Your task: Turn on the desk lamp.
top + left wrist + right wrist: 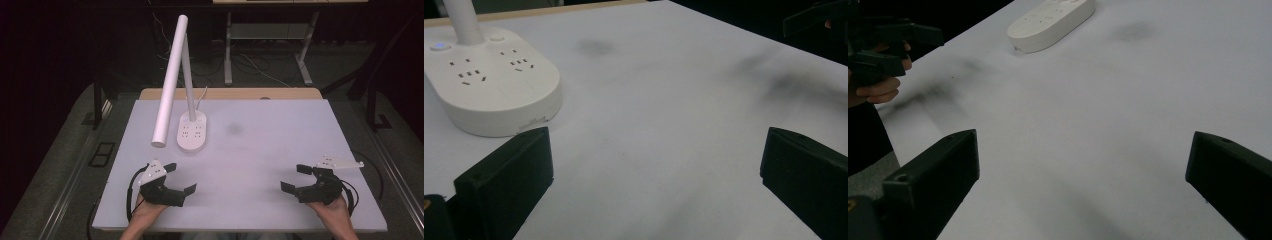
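High view: white desk lamp (191,131) with a socket base stands at the far left of the white table (260,150). Left gripper (181,178) and right gripper (292,177), both jaws spread wide and empty, rest near the front edge, well apart.
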`<state>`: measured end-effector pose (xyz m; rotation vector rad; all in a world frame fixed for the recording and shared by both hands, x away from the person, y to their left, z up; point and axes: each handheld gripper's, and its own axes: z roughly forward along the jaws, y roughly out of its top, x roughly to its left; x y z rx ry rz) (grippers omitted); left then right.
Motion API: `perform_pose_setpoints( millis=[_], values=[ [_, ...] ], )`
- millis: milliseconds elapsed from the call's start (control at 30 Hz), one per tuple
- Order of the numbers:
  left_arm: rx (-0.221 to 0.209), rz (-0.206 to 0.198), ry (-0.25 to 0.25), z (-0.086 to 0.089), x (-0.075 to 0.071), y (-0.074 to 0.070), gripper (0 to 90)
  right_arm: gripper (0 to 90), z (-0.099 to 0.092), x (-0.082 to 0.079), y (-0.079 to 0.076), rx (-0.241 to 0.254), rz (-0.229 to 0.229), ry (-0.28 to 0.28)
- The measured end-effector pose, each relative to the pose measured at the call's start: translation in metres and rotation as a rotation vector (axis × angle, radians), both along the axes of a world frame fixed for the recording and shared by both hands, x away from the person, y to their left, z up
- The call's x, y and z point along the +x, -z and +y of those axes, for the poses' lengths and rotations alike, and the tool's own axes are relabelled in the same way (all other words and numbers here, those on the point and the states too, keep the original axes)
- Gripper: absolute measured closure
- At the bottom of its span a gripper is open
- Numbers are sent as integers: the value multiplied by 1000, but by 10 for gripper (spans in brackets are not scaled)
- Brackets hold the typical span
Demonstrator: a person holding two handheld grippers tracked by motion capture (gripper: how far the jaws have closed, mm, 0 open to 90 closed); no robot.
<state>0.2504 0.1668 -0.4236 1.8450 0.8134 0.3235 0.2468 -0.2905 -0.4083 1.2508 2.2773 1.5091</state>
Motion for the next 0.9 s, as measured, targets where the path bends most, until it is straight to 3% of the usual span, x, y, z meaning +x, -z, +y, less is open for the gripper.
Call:
perform_pose_setpoints(
  millis=[900],
  values=[
    [-18, 7, 6, -1, 1, 1, 0, 4, 3, 0, 1, -13, 27, -29]
  ],
)
